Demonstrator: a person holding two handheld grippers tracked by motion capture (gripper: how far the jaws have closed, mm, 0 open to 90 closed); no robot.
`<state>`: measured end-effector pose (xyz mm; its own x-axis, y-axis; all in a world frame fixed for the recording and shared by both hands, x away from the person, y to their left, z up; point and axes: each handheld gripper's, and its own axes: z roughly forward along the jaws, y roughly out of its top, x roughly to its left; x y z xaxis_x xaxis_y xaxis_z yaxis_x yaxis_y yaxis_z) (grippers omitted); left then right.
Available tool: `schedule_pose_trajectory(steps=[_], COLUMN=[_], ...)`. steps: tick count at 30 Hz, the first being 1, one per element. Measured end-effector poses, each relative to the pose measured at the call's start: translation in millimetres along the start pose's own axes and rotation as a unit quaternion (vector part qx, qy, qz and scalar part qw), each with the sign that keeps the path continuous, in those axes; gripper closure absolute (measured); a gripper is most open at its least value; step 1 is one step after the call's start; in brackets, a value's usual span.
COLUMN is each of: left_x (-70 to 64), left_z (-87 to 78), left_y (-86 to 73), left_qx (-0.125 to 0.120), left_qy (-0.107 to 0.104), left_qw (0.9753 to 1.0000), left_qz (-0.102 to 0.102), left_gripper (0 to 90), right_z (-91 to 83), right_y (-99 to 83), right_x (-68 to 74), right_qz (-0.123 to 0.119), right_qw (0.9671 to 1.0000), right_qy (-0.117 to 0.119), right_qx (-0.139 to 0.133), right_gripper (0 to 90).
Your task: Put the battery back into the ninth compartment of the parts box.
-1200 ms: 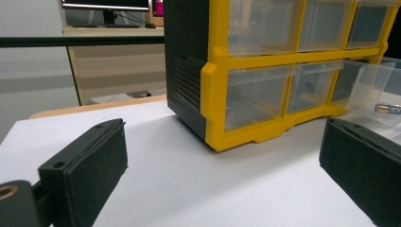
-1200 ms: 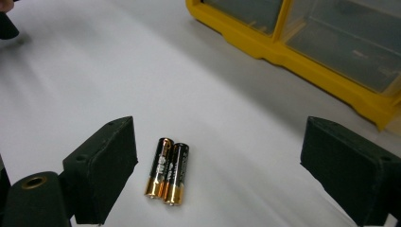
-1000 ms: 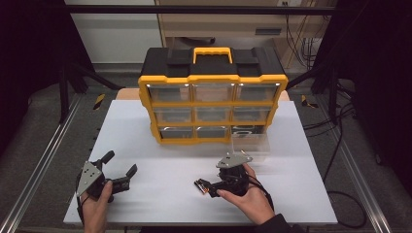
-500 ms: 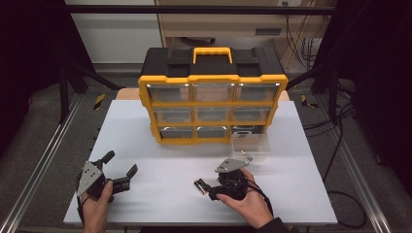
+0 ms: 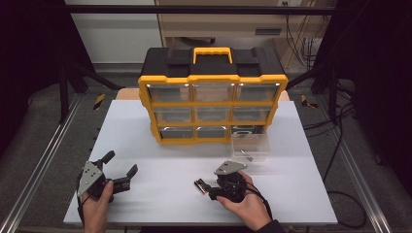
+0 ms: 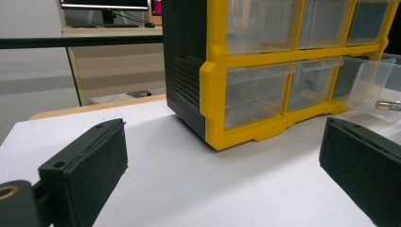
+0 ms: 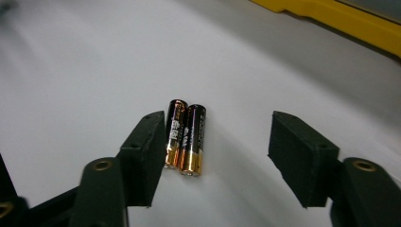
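Observation:
Two gold-and-black batteries [image 7: 185,137] lie side by side on the white table, seen in the right gripper view. My right gripper [image 7: 220,146] is open around them; its left jaw is almost touching the nearer battery and its right jaw stands well clear. From the high view the batteries [image 5: 199,184] sit just left of the right gripper [image 5: 207,189], which a hand holds low at the front. My left gripper [image 5: 120,163] rests open at the front left with nothing between its jaws, and its own view shows it [image 6: 222,175] facing the organizer.
A yellow-and-black drawer organizer [image 5: 212,97] stands at the table's middle back. One clear drawer [image 5: 250,145] sits pulled out on the table in front of its lower right, with a small battery [image 6: 387,104] inside. White tabletop [image 5: 165,170] lies between the grippers.
The right gripper has sunk and drifted slightly toward the table's front edge, over the batteries. The left gripper has stayed put.

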<state>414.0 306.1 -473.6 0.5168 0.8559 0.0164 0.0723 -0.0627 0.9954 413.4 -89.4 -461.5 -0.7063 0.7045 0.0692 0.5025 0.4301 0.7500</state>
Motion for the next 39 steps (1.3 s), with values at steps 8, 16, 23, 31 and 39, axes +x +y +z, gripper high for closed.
schedule_pose_trajectory(steps=[8,16,23,31,39], left_x=[-0.1,0.2,-0.1,-0.7,-0.6], left_z=[0.2,0.2,0.3,1.0,0.9], left_y=[0.0,0.0,-0.1,-0.2,-0.2], left_qx=[0.001,0.001,0.002,0.002,0.002], left_qy=[0.0,0.0,0.0,-0.001,-0.001], left_qw=[1.0,1.0,1.0,1.0,1.0], left_qz=[0.001,0.001,0.001,0.002,0.002], left_gripper=[1.4,1.4,1.4,1.4,1.4], right_z=[2.3,4.1,7.4,12.6,20.4], right_y=[-2.4,-2.6,-4.3,-3.4,-2.0], right_x=[0.0,-0.9,-1.5,2.4,5.2], right_qz=[0.01,0.015,0.016,0.016,0.012], right_qw=[0.9999,0.9997,0.9996,0.999,0.9985], right_qy=[0.005,0.012,0.014,0.025,0.023], right_qx=[0.008,0.013,0.017,0.033,0.048], right_gripper=[46.9,52.2,59.4,65.8,71.5])
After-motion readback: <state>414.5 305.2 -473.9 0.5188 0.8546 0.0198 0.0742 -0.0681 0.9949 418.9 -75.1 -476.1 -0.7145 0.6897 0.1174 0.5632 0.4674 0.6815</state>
